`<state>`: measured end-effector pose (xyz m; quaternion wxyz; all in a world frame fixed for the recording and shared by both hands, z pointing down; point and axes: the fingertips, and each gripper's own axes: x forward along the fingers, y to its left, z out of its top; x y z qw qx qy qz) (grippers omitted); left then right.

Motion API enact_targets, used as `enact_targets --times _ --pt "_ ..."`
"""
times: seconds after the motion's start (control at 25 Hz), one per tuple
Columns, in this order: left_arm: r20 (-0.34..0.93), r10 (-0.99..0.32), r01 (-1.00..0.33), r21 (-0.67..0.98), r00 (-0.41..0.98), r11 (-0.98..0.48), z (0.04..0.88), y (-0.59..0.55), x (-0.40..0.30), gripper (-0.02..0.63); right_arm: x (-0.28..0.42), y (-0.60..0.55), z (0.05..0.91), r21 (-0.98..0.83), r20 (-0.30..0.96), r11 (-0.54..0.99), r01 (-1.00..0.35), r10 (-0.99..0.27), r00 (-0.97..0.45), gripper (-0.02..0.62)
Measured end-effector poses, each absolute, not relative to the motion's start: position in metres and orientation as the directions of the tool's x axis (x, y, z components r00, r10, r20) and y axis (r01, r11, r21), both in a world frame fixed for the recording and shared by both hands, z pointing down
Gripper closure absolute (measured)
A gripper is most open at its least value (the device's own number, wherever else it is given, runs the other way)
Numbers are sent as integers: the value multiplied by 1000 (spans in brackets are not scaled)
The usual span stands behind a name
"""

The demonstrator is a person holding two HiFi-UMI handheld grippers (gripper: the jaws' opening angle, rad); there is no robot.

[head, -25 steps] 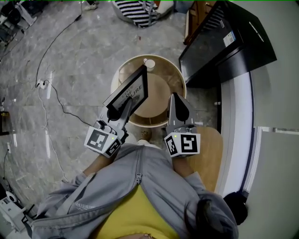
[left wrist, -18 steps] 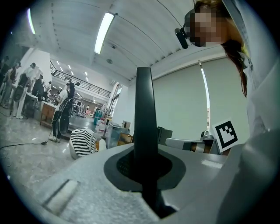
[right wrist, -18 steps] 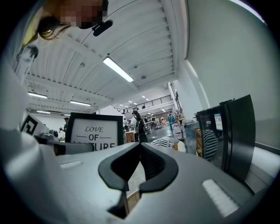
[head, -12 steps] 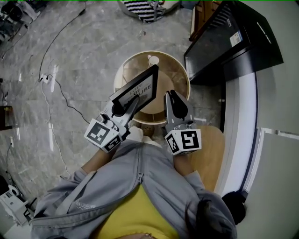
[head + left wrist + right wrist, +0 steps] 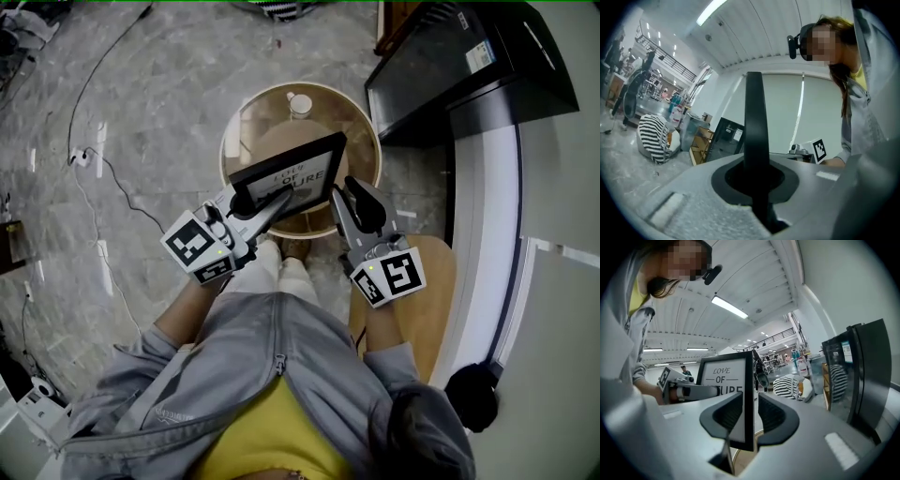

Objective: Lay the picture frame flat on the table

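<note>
Over the round desk point(image 5: 258, 117), the head view shows the picture frame point(image 5: 298, 167) not yet flat: its printed face is tipped up toward the camera and its lower edge hangs over the near part of the desk, though I cannot tell whether that edge touches the top. The left tool point(image 5: 277, 197) meets the frame low on its left side, and the right tool point(image 5: 351, 195) stands at its right edge. The left gripper view looks at the frame edge-on, a dark bar point(image 5: 753, 112) rising from between jaws pressed together on it, so this tool alone carries it. The right gripper view has the frame's right border point(image 5: 749, 394) standing between the jaws, which have just been opening and now stand apart from it, gripping nothing. Across the printed face, the left tool point(image 5: 710, 391) shows clamped on the far side. The task looks about half done, with the frame in hand and leaning back. It has yet to be lowered until its back rests on the desk, and then let go.
</note>
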<state>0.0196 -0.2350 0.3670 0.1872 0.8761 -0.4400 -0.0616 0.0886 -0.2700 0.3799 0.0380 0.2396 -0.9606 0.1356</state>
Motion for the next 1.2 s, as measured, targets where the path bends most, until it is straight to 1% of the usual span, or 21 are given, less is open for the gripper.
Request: enact_targets --times 0.12,0.24,0.36,0.48,0.6,0.76,0.88,0.96,1.0,1.2 --pt "10 -729 -666 416 684 -619 371 -237 23 592 90 -268 386 -246 144 878 -411 -386 -911 488" --pt "-27 -645 -574 428 764 -698 370 -232 27 592 86 -256 387 -243 139 920 -308 -281 -950 485" --pt "-24 -558 -508 386 829 -771 367 -222 34 592 83 -241 390 -240 147 946 -217 -185 -972 483" --pt "-13 -507 -470 355 862 -808 366 -218 36 592 83 -233 390 -253 133 952 -171 -140 -981 503" --pt "-15 -494 -458 351 869 -816 365 -216 34 590 85 -230 386 -268 86 950 -162 -144 -986 517" --pt "-6 -511 -479 341 859 -809 362 -216 32 578 87 -226 382 -246 38 951 -187 -183 -982 522" --pt "16 -549 -523 330 836 -786 363 -221 30 532 92 -227 378 -234 10 947 -218 -222 -975 522" --pt "47 -577 -560 320 815 -764 367 -224 26 461 97 -232 376 -248 -8 937 -244 -254 -967 522" --pt "60 -594 -579 320 802 -750 369 -225 22 449 100 -234 375 -257 -14 932 -256 -269 -963 522" --pt "70 -680 -656 348 730 -670 377 -234 0 448 112 -246 379 -259 -3 917 -304 -315 -949 522"
